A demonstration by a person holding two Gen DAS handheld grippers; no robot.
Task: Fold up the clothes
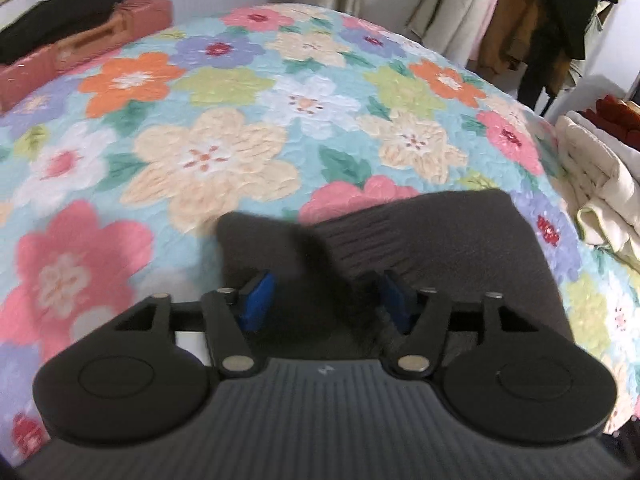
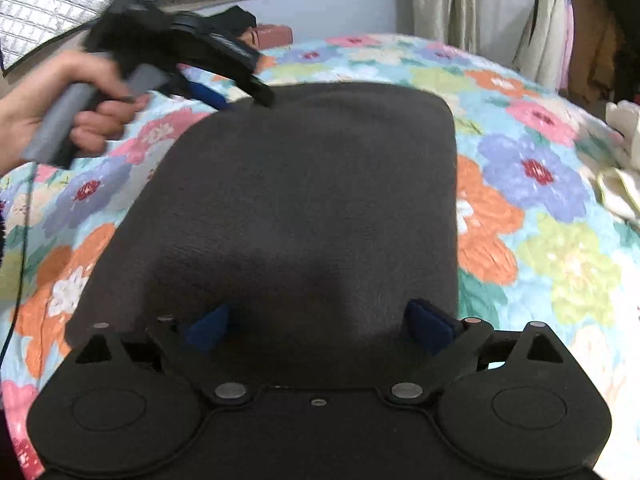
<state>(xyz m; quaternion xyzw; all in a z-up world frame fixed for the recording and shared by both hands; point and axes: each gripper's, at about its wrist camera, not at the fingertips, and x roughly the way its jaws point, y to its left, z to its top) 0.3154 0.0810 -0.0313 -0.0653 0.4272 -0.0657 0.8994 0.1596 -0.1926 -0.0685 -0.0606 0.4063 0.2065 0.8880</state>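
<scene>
A dark grey knit garment point(image 2: 312, 184) lies folded into a rough rectangle on the floral bedspread point(image 2: 540, 184). In the left wrist view its ribbed edge point(image 1: 432, 236) and a raised corner point(image 1: 272, 240) lie just beyond my left gripper point(image 1: 326, 300), whose blue pads are apart with cloth between them. My right gripper point(image 2: 320, 324) is open, its blue pads spread over the near edge of the garment. The left gripper also shows in the right wrist view point(image 2: 240, 96), held by a hand at the garment's far left corner.
A pile of cream clothes point(image 1: 600, 188) sits at the bed's right edge. Black clothes lie on a pink box point(image 1: 80, 36) at the far left. Hanging coats point(image 1: 532, 12) and curtains stand behind the bed.
</scene>
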